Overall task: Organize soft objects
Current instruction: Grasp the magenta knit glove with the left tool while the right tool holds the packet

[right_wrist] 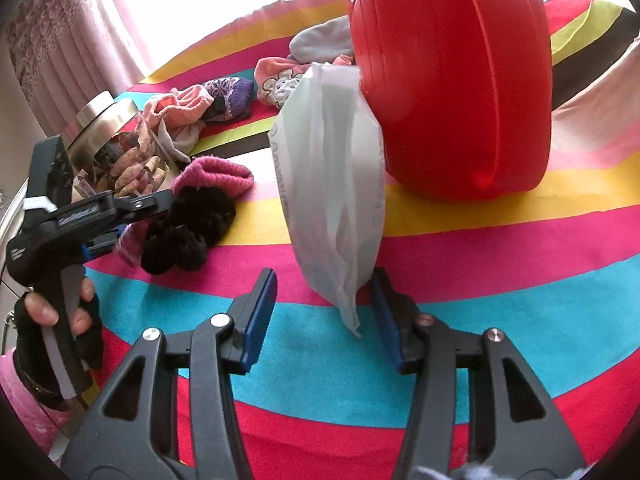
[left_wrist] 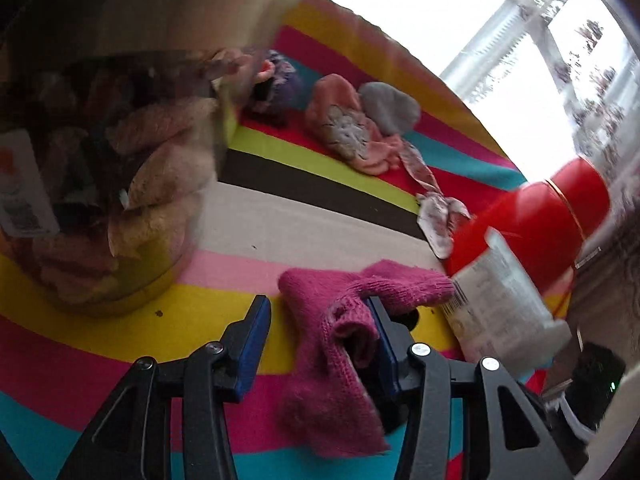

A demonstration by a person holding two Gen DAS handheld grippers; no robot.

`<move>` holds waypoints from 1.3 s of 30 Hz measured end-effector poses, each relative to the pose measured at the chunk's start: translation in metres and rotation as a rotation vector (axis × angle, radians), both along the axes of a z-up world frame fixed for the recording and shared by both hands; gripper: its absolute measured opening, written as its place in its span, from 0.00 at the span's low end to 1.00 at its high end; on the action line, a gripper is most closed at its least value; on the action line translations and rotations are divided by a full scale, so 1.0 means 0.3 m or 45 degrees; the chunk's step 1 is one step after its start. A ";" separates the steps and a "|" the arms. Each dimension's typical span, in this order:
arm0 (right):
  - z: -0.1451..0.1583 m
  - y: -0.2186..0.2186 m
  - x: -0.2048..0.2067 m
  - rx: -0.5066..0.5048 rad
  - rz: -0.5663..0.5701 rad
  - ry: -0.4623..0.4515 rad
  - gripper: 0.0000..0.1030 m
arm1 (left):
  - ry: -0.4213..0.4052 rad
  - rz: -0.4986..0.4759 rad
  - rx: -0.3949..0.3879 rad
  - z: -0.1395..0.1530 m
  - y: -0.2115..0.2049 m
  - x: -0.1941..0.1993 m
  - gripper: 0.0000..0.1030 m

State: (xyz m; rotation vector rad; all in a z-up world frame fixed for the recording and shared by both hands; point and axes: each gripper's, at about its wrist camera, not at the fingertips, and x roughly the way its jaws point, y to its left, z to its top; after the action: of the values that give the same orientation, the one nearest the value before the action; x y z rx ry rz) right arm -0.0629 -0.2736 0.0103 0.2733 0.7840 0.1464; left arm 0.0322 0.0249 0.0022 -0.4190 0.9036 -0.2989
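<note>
progress: early, judged | left gripper [left_wrist: 316, 344] part open, pink sock [left_wrist: 332, 344] draped on one pad, grip unclear | right gripper [right_wrist: 324, 316] part open, white bag [right_wrist: 332, 184] against its right pad | far socks [left_wrist: 352, 120] left

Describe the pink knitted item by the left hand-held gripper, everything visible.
The pink knitted item is a fuzzy magenta wool piece, crumpled, with a ribbed cuff folded open. It lies on the striped cloth, draped against the right finger of the left hand-held gripper, whose jaws stand apart. Its far end reaches the white bag.
</note>
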 end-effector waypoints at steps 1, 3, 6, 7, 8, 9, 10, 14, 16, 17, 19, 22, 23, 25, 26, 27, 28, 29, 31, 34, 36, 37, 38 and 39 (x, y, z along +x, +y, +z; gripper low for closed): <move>0.000 0.002 0.001 -0.001 0.002 0.000 0.52 | -0.007 -0.017 -0.002 0.004 -0.009 -0.001 0.29; 0.000 0.006 0.002 -0.001 0.006 -0.001 0.53 | -0.048 -0.035 0.039 0.037 -0.019 -0.032 0.17; 0.000 0.006 0.003 -0.002 0.011 -0.002 0.54 | -0.259 -0.045 -0.042 0.168 -0.018 -0.136 0.17; -0.001 0.006 0.003 -0.001 0.010 -0.002 0.54 | -0.369 -0.028 -0.046 0.236 -0.008 -0.186 0.17; -0.001 0.007 0.004 -0.001 0.011 -0.002 0.55 | -0.439 -0.013 -0.062 0.279 0.010 -0.223 0.17; -0.001 0.006 0.005 0.000 0.013 -0.002 0.55 | -0.485 -0.006 -0.069 0.314 0.023 -0.248 0.17; -0.001 0.006 0.005 0.001 0.014 -0.003 0.55 | -0.501 -0.024 -0.065 0.336 0.030 -0.265 0.17; -0.003 0.005 0.005 0.006 0.015 -0.005 0.56 | -0.427 -0.102 0.016 0.319 0.033 -0.337 0.17; -0.004 0.005 0.005 0.008 0.016 -0.005 0.56 | -0.343 -0.108 0.069 0.254 0.044 -0.387 0.19; -0.004 0.006 0.005 0.007 0.016 -0.005 0.56 | -0.310 -0.098 0.092 0.224 0.057 -0.403 0.20; -0.004 0.008 0.006 0.005 0.021 -0.005 0.58 | -0.190 -0.082 0.130 0.141 0.096 -0.425 0.26; -0.003 0.012 0.006 0.000 0.026 -0.006 0.60 | -0.095 -0.057 0.132 0.073 0.130 -0.421 0.37; -0.002 0.012 0.006 -0.001 0.024 -0.006 0.61 | -0.076 -0.055 0.147 0.064 0.136 -0.417 0.43; -0.001 0.011 0.008 0.003 0.013 0.000 0.61 | -0.063 -0.046 0.153 0.047 0.143 -0.413 0.49; 0.000 0.012 0.010 -0.002 0.007 0.006 0.62 | -0.056 -0.053 0.154 0.044 0.141 -0.411 0.54; 0.002 0.014 0.014 -0.008 0.002 0.013 0.63 | -0.048 -0.075 0.152 0.047 0.138 -0.415 0.56; 0.004 0.016 0.018 -0.017 -0.003 0.020 0.63 | -0.048 -0.099 0.151 0.044 0.129 -0.417 0.56; 0.006 0.018 0.024 -0.029 -0.018 0.029 0.63 | -0.051 -0.114 0.156 0.040 0.115 -0.415 0.56; 0.011 0.017 0.046 -0.032 -0.075 0.053 0.63 | -0.076 -0.151 0.161 0.050 0.104 -0.431 0.57; 0.029 0.025 0.089 -0.019 -0.107 0.055 0.63 | -0.099 -0.168 0.207 0.054 0.092 -0.438 0.65; 0.036 0.044 0.128 -0.051 -0.111 0.064 0.63 | -0.096 -0.184 0.226 0.049 0.075 -0.413 0.66; 0.036 0.055 0.148 -0.070 -0.115 0.064 0.63 | -0.095 -0.184 0.234 0.050 0.071 -0.396 0.66; 0.035 0.065 0.165 -0.087 -0.117 0.063 0.63 | -0.093 -0.188 0.243 0.045 0.067 -0.382 0.66; 0.032 0.079 0.185 -0.120 -0.122 0.063 0.56 | -0.085 -0.198 0.251 0.040 0.060 -0.365 0.68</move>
State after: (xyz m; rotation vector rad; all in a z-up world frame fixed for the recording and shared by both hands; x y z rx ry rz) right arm -0.0073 -0.2500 0.0198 0.2256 0.8226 0.0124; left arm -0.0772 0.0428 0.0143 -0.1560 0.8924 -0.3608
